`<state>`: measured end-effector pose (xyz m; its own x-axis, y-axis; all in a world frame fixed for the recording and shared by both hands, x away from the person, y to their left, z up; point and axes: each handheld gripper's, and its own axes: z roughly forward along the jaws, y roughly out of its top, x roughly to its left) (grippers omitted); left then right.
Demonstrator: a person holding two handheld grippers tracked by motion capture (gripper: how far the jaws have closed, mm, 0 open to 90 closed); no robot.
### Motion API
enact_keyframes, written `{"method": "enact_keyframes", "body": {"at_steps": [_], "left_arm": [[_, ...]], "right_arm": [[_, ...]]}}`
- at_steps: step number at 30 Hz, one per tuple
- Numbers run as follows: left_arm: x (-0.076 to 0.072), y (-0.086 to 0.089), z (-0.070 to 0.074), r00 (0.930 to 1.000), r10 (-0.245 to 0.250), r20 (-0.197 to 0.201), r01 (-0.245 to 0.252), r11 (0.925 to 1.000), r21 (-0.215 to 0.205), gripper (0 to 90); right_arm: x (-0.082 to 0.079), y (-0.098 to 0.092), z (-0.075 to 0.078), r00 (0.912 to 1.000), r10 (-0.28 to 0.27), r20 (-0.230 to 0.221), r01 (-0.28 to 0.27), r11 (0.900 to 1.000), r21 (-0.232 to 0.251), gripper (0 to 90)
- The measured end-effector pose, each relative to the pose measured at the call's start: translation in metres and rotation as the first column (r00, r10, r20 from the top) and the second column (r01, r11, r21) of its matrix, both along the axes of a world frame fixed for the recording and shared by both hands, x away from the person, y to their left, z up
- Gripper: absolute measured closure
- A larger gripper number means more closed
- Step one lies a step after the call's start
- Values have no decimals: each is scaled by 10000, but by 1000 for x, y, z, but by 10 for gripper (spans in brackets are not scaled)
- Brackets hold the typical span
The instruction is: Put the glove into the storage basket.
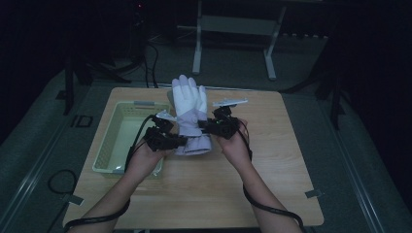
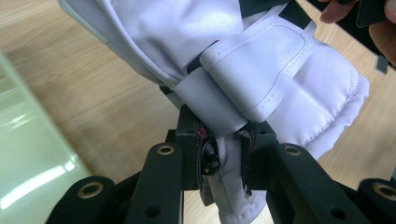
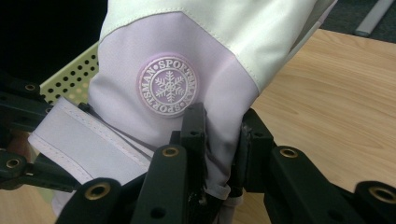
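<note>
Left tongs (image 1: 180, 141) and right tongs (image 1: 203, 128) both clamp a padded white fabric glove's (image 1: 190, 109) cuff, just beside the pale green perforated plastic basket (image 1: 112, 145)

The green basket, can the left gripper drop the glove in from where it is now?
Probably yes: the left gripper holds the glove right beside the basket, nothing between, though the right gripper also clamps it.

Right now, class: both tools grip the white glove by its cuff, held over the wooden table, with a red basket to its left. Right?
Not quite: the basket is pale green, as the high view shows. Both tools, left and right, do grip the glove by its cuff over the table.
</note>
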<state>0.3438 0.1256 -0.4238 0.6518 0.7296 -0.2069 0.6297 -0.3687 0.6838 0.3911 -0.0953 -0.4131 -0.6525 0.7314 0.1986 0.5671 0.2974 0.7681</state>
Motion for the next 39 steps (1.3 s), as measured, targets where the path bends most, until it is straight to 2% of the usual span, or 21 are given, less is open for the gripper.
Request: {"method": "enact_keyframes", "body": {"at_steps": [9,29,39], "left_arm": [[-5,31,7,9997,228,-69,-227,9996,176,735],[-13,102,10,9982,556,-241,-528,9933,1026,734],[-13,135,10,9970,649,-420,-585,9886,1387,735]], "right_arm": [[-1,33,4,9998,218,22,-218,9997,136,754],[-2,109,-5,9975,691,-147,-684,9967,439,753],[-4,145,-14,9982,525,-276,-502,9956,792,752]]}}
